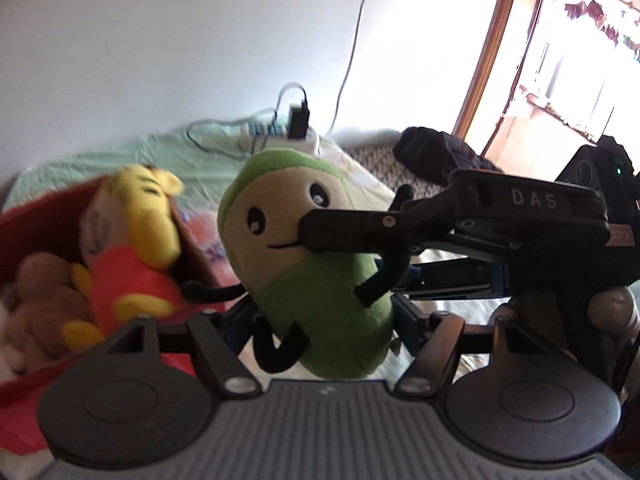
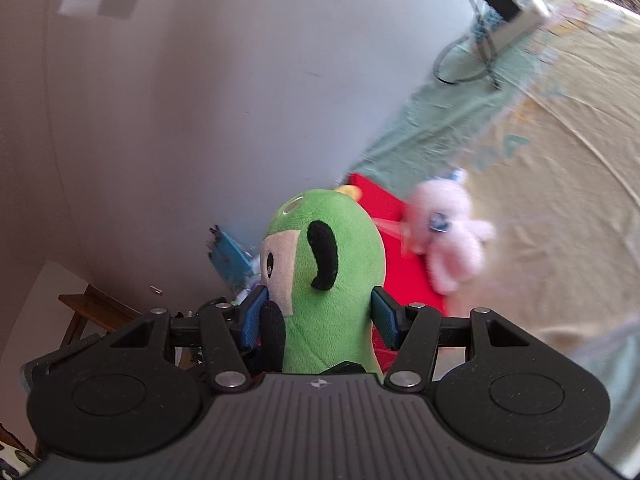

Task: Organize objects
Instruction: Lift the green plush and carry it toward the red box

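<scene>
Right gripper [image 2: 318,320]: clamped on green bean plush [image 2: 332,280].
Left gripper [image 1: 320,322]: fingers flank plush; grip unclear.
Risk: plush slipping short of red box [image 1: 24,216], soft body squirming loose.

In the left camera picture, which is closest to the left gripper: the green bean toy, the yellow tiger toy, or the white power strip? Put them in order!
1. Green bean toy: between the left gripper's fingers.
2. Yellow tiger toy: left, in the red box.
3. White power strip: far back by the wall.

The bean plush [image 1: 316,264] hangs above the bed [image 1: 132,160], right of the toy-filled box [image 1: 36,216].
</scene>
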The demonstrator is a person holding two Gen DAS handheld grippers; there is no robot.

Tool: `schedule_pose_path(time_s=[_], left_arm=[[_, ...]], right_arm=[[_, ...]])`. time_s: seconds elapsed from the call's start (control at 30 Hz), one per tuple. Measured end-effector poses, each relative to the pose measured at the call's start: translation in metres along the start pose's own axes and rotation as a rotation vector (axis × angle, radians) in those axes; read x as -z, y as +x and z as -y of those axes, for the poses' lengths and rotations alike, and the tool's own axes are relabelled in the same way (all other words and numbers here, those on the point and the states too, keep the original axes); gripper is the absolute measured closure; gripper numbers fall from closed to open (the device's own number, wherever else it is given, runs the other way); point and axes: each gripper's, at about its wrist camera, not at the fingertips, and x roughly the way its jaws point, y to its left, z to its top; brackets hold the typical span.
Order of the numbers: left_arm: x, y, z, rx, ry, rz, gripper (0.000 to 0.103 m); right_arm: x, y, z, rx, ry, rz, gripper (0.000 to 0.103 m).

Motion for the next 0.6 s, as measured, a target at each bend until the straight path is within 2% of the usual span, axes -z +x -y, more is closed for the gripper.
schedule_pose_path(time_s=[0.23,0.43,0.6], left_arm=[[-0.011,-0.047,-0.034,-0.024,0.002,0.099,0.031],[-0.021,-0.084,-0.06,-0.098,0.024,0.187,0.029],[-0.025,-0.097,-0.084,-0.157,0.017,0.219,0.029]], right_arm=[[0.007,0.027,-0.047,-0.061,-0.09,0.038,0.045],[0.003,0.06,-0.084,-0.129,-0.18,0.044,0.045],[-0.001,0.092,-0.103,-0.161,-0.224,0.027,0.044]])
